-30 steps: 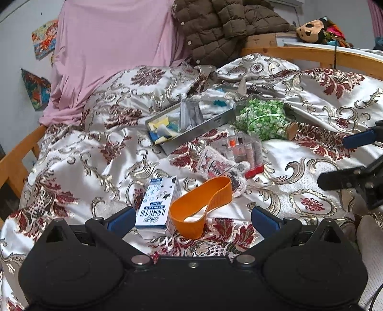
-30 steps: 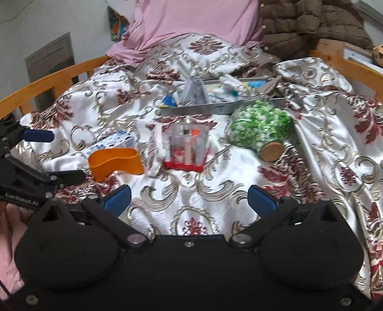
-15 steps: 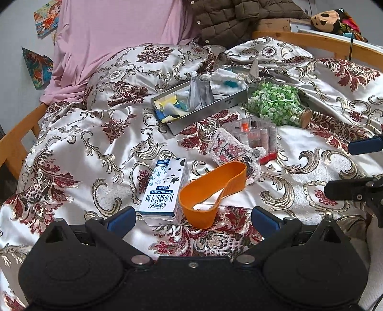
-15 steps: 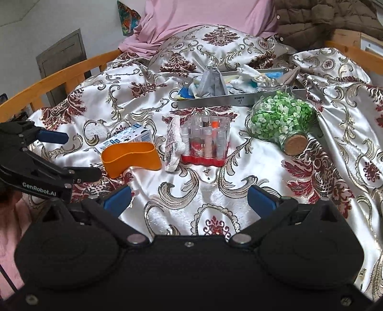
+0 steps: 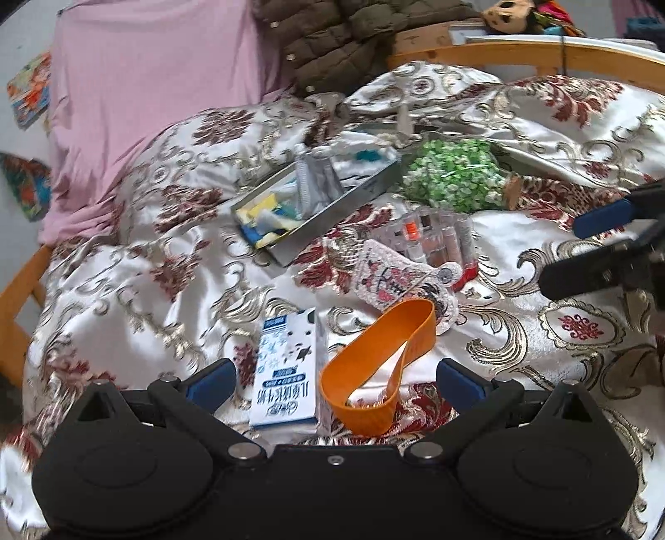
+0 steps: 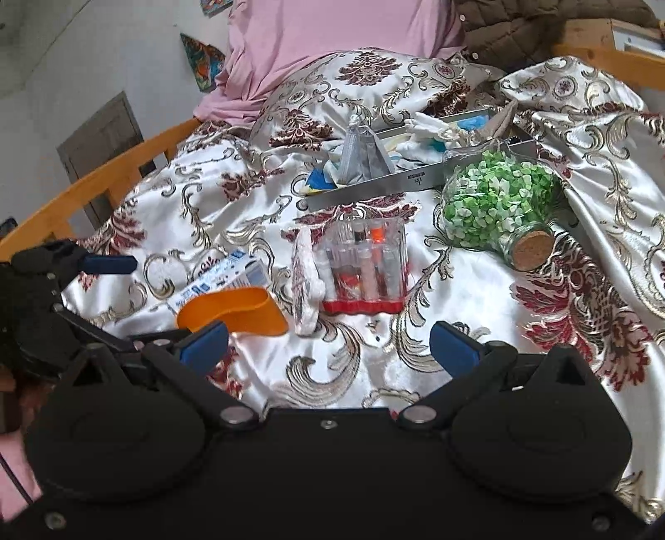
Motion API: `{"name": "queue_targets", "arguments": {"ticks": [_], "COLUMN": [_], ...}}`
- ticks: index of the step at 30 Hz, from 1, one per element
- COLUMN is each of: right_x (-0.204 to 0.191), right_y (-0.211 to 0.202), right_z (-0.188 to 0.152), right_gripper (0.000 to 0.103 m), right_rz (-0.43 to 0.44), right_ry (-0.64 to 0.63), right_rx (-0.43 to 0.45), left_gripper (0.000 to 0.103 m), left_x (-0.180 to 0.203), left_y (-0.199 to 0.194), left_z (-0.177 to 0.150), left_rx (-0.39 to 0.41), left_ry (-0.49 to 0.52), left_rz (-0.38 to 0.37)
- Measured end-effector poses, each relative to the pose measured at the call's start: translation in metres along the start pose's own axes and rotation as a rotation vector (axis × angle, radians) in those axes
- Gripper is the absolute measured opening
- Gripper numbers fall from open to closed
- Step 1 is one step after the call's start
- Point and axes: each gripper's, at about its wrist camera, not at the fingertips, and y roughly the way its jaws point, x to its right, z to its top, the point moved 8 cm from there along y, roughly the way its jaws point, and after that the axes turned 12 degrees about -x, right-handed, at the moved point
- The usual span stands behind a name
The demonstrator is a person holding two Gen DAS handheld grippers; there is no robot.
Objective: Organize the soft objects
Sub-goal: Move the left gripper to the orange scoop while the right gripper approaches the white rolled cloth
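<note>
An orange soft band (image 5: 374, 365) lies looped on the bedspread beside a blue-and-white carton (image 5: 286, 365). Both sit just ahead of my left gripper (image 5: 336, 384), which is open and holds nothing. A white pouch with a red pattern (image 5: 395, 278) lies behind the band. A metal tray (image 5: 328, 216) further back holds cloths and grey fabric pieces. My right gripper (image 6: 328, 344) is open and empty, low over the bedspread. Ahead of it are the pouch (image 6: 305, 286), the band (image 6: 232, 311) and the carton (image 6: 220, 282). Each gripper shows in the other's view: right gripper (image 5: 594, 249), left gripper (image 6: 108, 297).
A clear case of small bottles (image 6: 361, 270) stands next to the pouch. A corked glass jar of green bits (image 6: 494, 203) lies on its side to the right. A wooden bed rail (image 6: 124, 166), a pink cloth (image 5: 158, 83) and a brown quilted jacket (image 5: 353, 33) border the bed.
The right gripper has drawn closer to the bottle case and jar. The left view has shifted slightly over the carton and band. Nothing on the bed has moved; both grippers stay open.
</note>
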Motion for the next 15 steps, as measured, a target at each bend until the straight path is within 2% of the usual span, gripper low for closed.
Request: {"name": "queue_targets", "arguments": {"ticks": [2, 8, 15], "right_x": [0.0, 0.004, 0.004], "right_y": [0.005, 0.029, 0.062], "right_z": [0.003, 0.014, 0.02], "right_gripper": [0.101, 0.083, 0.067], "right_rz": [0.023, 0.058, 0.083], "right_ry": [0.026, 0.085, 0.114], "right_rx": [-0.001, -0.007, -0.038], "left_gripper": [0.102, 0.101, 0.093], "left_x": [-0.001, 0.0, 0.002], "left_y": [0.005, 0.018, 0.03], "left_z": [0.002, 0.004, 0.009], "left_rx": [0.009, 0.026, 0.025], "left_ry": [0.011, 0.019, 0.046], "left_rz": [-0.025, -0.123, -0.152]}}
